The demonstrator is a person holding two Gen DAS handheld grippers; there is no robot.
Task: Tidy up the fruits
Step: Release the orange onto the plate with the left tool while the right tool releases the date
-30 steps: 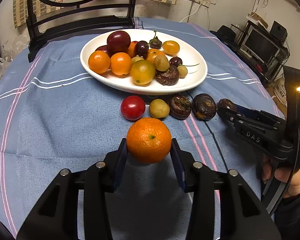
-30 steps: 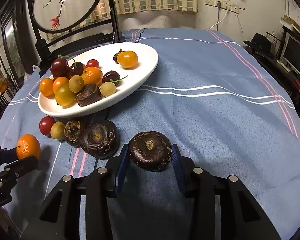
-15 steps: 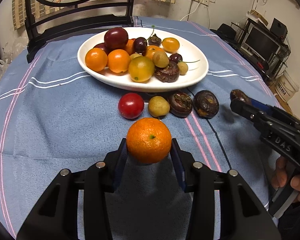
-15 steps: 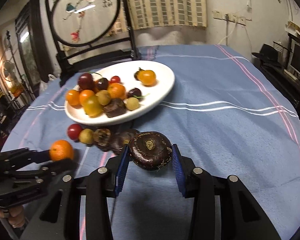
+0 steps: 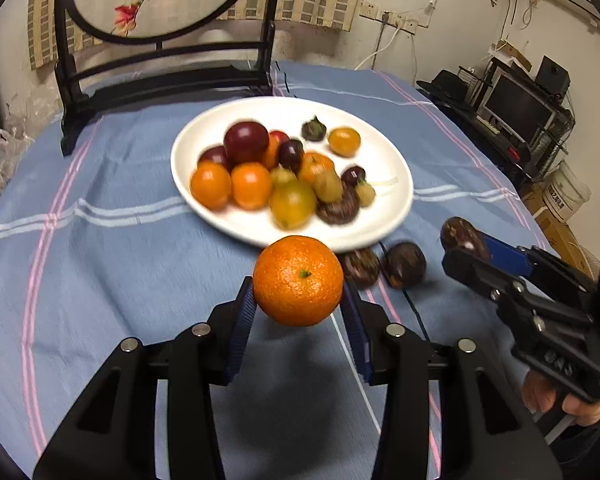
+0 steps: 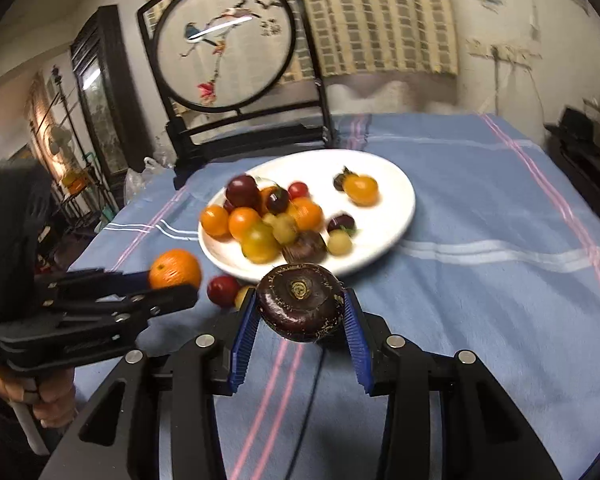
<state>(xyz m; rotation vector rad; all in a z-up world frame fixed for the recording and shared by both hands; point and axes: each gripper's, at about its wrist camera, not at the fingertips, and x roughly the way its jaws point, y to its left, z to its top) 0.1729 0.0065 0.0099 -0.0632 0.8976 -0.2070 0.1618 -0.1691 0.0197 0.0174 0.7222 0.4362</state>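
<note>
Fruits: mandarin (image 5: 298,280) clamped in left gripper (image 5: 298,312) jaws, water chestnut (image 6: 300,302) in right gripper (image 6: 300,316) jaws, both clear of counter (image 5: 100,264), facing white plate (image 5: 396,188) at frame centre; likely destination, heap already there.

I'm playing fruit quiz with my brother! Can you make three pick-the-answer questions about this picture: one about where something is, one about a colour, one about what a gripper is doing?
1. Where is the white plate?
A. on the blue tablecloth
B. on a chair
C. on the floor

2. What colour is the fruit in the left gripper?
A. green
B. orange
C. purple

3. What is the right gripper doing?
A. hanging open and empty
B. resting on the plate
C. squeezing a dark brown fruit

Answers:
1 A, cloth shows all around the plate.
2 B, the orange sits between its pads.
3 C, both pads press on the fruit.
</note>
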